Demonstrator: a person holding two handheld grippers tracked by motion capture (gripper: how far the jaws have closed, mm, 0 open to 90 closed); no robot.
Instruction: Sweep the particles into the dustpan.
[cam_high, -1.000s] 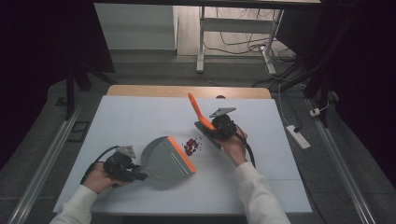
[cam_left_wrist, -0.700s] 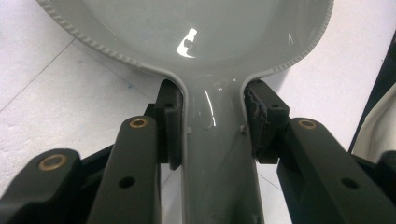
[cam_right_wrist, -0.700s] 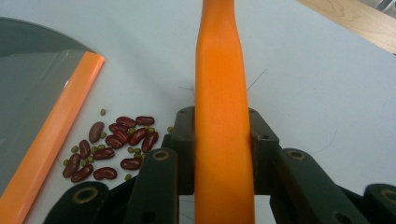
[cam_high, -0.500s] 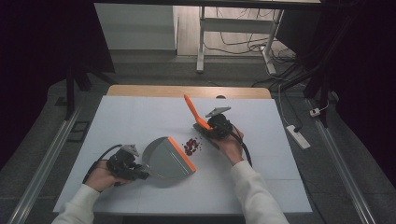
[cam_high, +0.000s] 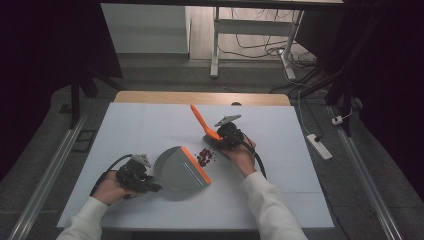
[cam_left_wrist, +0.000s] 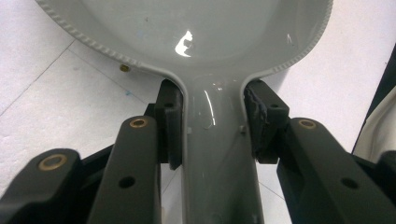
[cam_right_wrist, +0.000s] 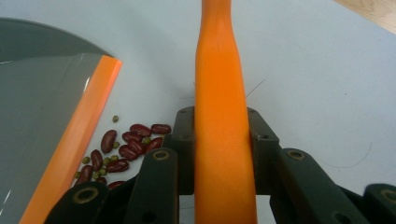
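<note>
While the left gripper (cam_high: 150, 186) clamped the grey dustpan (cam_high: 176, 168) by its handle, jaws pressed on both sides of the neck, the pan lay flat on the white table (cam_high: 150, 125), its orange lip (cam_high: 196, 165) just beside a small pile of red and green beans (cam_high: 205, 156). Right gripper (cam_high: 216, 134) pinched the orange brush handle (cam_high: 201, 120), which slanted up and away, just past the beans.

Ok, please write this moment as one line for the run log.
left gripper: shut on dustpan handle | right gripper: shut on orange brush | beans: on table beside dustpan lip
</note>
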